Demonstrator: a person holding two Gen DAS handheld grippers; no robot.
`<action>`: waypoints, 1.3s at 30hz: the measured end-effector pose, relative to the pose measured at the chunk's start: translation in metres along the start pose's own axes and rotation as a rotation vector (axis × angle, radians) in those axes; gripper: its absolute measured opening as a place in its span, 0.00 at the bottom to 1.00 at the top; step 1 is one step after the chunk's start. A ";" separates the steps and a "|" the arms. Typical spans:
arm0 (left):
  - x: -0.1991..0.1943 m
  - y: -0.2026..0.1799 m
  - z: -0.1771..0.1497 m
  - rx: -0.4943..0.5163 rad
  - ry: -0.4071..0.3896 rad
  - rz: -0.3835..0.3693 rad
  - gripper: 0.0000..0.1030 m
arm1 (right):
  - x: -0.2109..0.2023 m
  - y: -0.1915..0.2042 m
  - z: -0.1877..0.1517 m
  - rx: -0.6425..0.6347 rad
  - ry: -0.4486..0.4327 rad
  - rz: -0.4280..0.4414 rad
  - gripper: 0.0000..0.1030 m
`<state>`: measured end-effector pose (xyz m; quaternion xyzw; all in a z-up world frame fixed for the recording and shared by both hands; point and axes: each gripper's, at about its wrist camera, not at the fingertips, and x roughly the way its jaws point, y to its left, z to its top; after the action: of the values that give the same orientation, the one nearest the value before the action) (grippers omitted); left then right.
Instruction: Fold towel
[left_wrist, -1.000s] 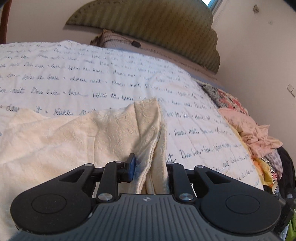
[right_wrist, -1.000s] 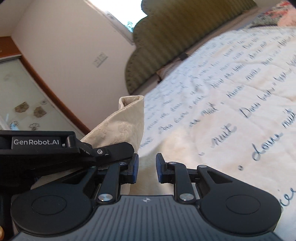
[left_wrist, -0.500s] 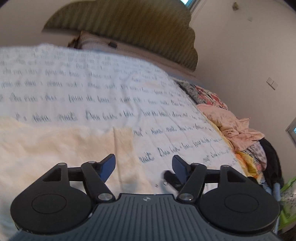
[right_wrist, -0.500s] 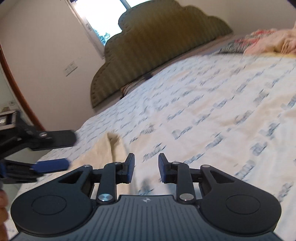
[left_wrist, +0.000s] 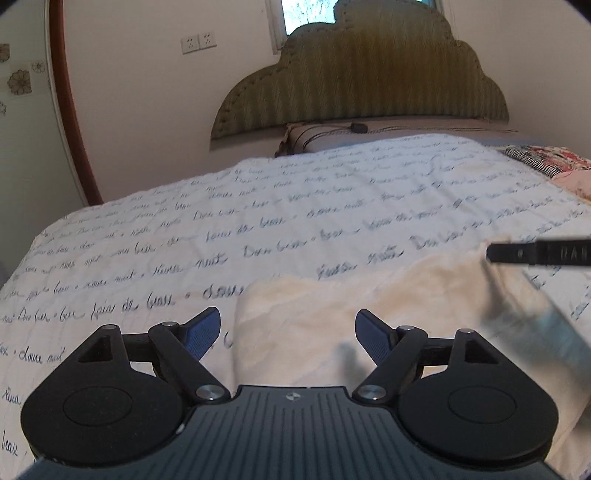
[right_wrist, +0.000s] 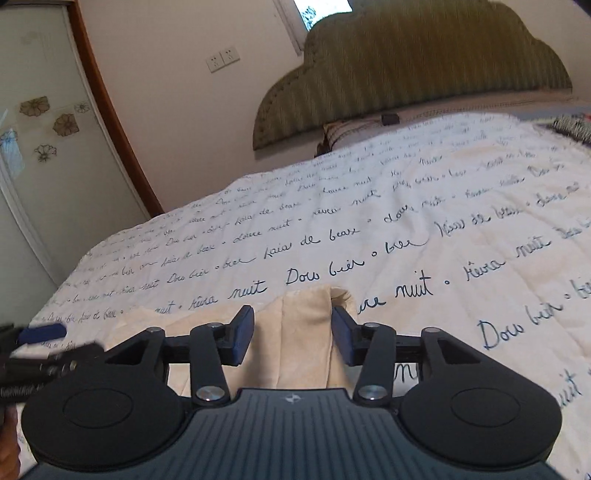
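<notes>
— How are your grippers set?
— Your left gripper (left_wrist: 288, 332) sits at the lower centre of its frame, blue pads spread wide. Your right gripper (right_wrist: 293, 332), also lower centre, has its pads parted too, gripping nothing.

Left gripper (left_wrist: 288, 332), right gripper (right_wrist: 293, 332): black bodies, silver screws, blue-padded jaws.

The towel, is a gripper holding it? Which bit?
No, nothing is held. The left gripper is open over the cream towel lying on the white script-printed bedspread. The right gripper is open around a folded corner.
</notes>
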<state>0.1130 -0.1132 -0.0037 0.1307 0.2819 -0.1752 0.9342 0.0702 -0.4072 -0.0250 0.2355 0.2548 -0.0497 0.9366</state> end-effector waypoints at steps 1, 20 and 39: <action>0.003 0.005 -0.004 -0.008 0.008 0.016 0.80 | 0.004 -0.004 0.001 0.016 0.018 0.037 0.38; -0.030 0.018 -0.041 -0.022 -0.010 -0.085 0.86 | -0.106 -0.009 -0.047 0.059 -0.066 0.078 0.36; -0.045 0.050 -0.052 -0.255 -0.008 -0.160 0.87 | -0.110 -0.031 -0.102 0.371 0.007 0.199 0.38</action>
<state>0.0733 -0.0384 -0.0128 -0.0125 0.3078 -0.2122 0.9274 -0.0783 -0.3901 -0.0604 0.4284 0.2201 -0.0022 0.8764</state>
